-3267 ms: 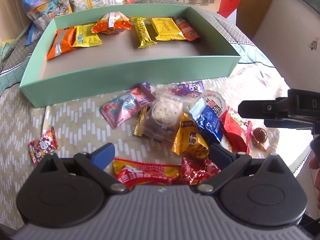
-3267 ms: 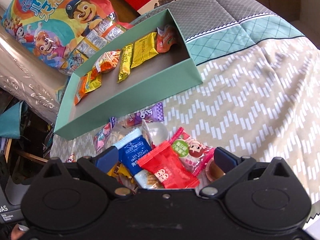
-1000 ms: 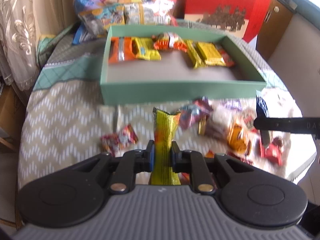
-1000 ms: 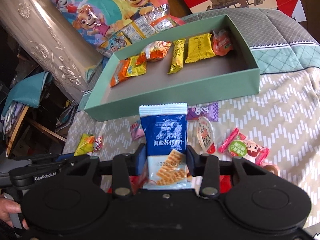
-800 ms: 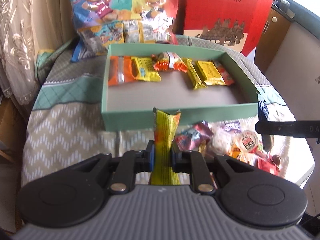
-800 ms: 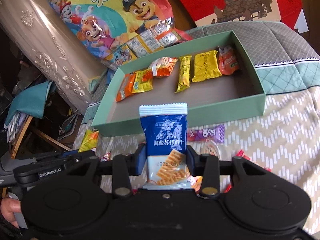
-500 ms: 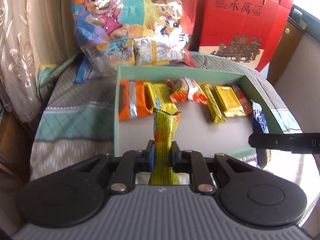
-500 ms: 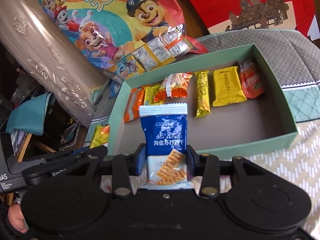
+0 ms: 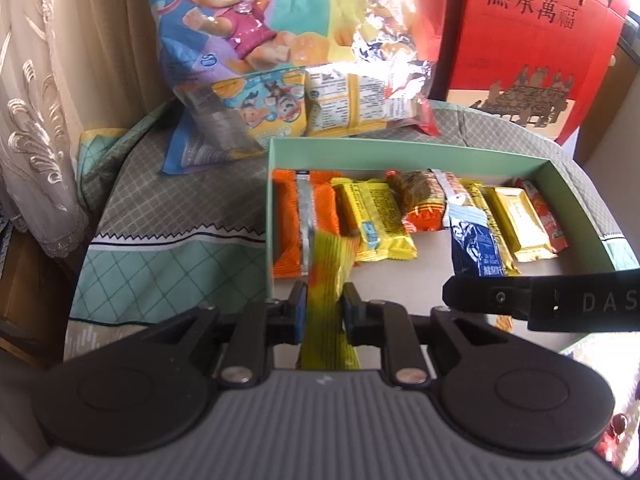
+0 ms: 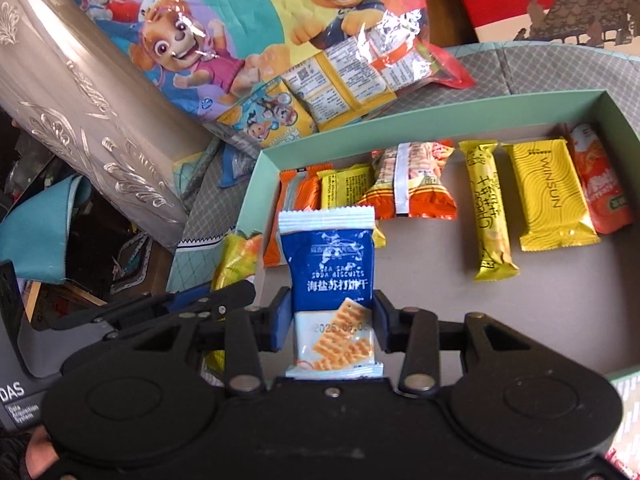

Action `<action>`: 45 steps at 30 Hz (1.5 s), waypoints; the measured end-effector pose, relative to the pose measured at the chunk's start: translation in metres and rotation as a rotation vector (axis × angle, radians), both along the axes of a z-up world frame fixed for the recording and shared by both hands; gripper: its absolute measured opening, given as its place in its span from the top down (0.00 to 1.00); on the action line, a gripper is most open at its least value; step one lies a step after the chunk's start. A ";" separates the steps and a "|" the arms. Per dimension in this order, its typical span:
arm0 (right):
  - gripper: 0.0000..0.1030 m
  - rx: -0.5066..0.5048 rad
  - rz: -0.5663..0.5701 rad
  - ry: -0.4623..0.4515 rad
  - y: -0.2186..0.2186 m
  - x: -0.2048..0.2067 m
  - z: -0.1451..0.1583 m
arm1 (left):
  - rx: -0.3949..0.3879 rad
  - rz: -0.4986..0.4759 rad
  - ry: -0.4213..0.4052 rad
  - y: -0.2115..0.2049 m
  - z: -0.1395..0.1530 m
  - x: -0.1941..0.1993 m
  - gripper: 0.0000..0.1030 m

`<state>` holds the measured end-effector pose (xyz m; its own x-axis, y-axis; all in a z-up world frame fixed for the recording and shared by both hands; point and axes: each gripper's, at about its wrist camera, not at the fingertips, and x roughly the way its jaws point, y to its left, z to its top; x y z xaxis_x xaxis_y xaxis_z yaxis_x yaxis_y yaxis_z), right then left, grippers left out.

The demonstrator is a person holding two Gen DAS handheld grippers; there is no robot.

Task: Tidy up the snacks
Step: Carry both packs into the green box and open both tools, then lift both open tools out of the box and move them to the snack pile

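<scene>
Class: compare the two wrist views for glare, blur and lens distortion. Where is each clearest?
Left wrist view: glare washes out the cartoon snack bag; the yellow packet is motion-blurred; dark fisheye corners. Right wrist view: sharper, the blue biscuit packet readable; the green box rim bows.

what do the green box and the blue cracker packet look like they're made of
Green box: likely matte cardboard, with thin flat walls, crisp folded corners and a dull grey-brown floor.
Blue cracker packet: looks like glossy plastic film, with crimped serrated ends, wrinkles and highlights; whether foil lines it can't be told.
</scene>
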<state>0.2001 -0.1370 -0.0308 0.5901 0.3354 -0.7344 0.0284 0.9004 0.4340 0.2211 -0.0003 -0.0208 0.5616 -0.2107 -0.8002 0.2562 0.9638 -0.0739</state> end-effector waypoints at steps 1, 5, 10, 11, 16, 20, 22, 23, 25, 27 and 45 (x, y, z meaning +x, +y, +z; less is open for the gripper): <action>0.54 0.002 0.000 0.002 0.000 0.003 -0.001 | -0.001 0.010 -0.009 0.001 0.000 0.000 0.58; 0.15 0.001 -0.037 -0.028 -0.007 0.004 0.004 | -0.021 0.072 -0.085 0.012 0.010 -0.006 0.16; 0.01 -0.027 -0.047 -0.060 -0.018 -0.007 0.012 | -0.051 0.104 -0.088 0.021 0.018 -0.012 0.03; 0.00 -0.028 -0.054 -0.066 -0.021 -0.012 0.013 | -0.054 0.108 -0.088 0.021 0.019 -0.015 0.02; 0.00 -0.027 -0.072 -0.068 -0.036 -0.035 0.016 | -0.063 0.113 -0.075 0.018 0.020 -0.028 0.00; 0.00 -0.029 -0.079 -0.076 -0.044 -0.055 0.018 | -0.064 0.093 -0.063 0.009 0.022 -0.040 0.00; 0.00 -0.028 -0.085 -0.081 -0.050 -0.066 0.018 | -0.059 0.069 -0.057 0.002 0.023 -0.049 0.00; 0.00 -0.027 -0.089 -0.085 -0.053 -0.071 0.018 | -0.054 0.056 -0.055 -0.001 0.023 -0.054 0.00; 0.00 -0.023 -0.105 -0.083 -0.060 -0.082 0.016 | -0.041 0.031 -0.051 -0.009 0.022 -0.063 0.00; 0.00 -0.016 -0.122 -0.076 -0.067 -0.091 0.012 | -0.030 0.003 -0.043 -0.017 0.020 -0.072 0.00; 0.00 0.071 -0.268 -0.001 -0.116 -0.153 -0.030 | 0.066 -0.167 0.045 -0.073 -0.020 -0.128 0.00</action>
